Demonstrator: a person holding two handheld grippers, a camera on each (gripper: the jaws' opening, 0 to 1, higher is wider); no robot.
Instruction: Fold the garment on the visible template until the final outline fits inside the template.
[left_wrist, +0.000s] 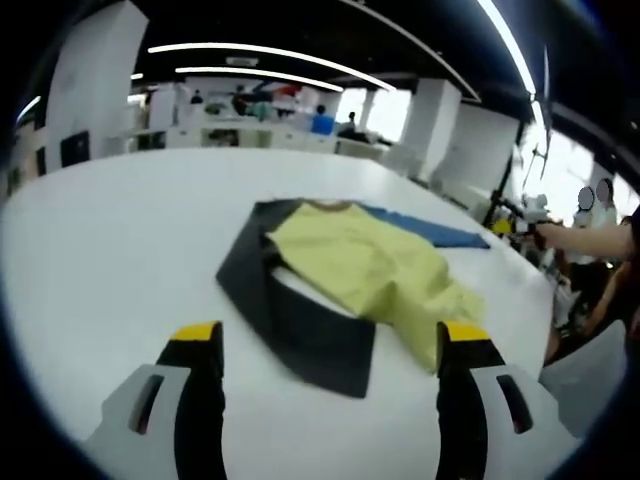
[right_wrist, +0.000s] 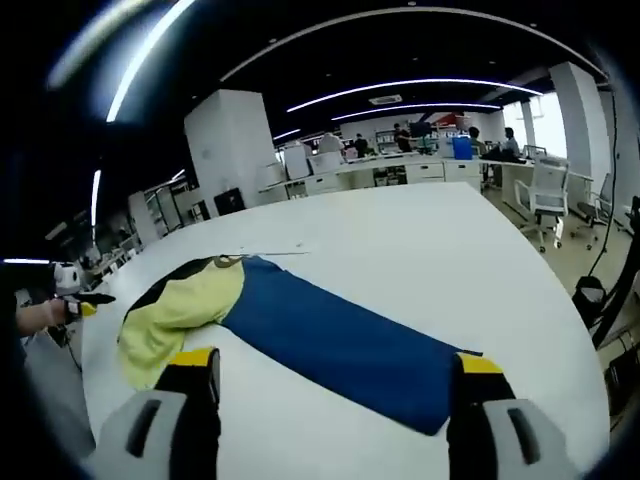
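Both grippers hover above the white table, jaws spread wide and holding nothing. The left gripper faces the yellow garment, which lies on a dark template near the table's middle. The right gripper looks over a blue cloth beside the same garment. No readable writing shows on any of them.

Count: one yellow garment ahead of the jaws; one dark template beneath it; one blue cloth alongside; one white table; two grippers, left, right
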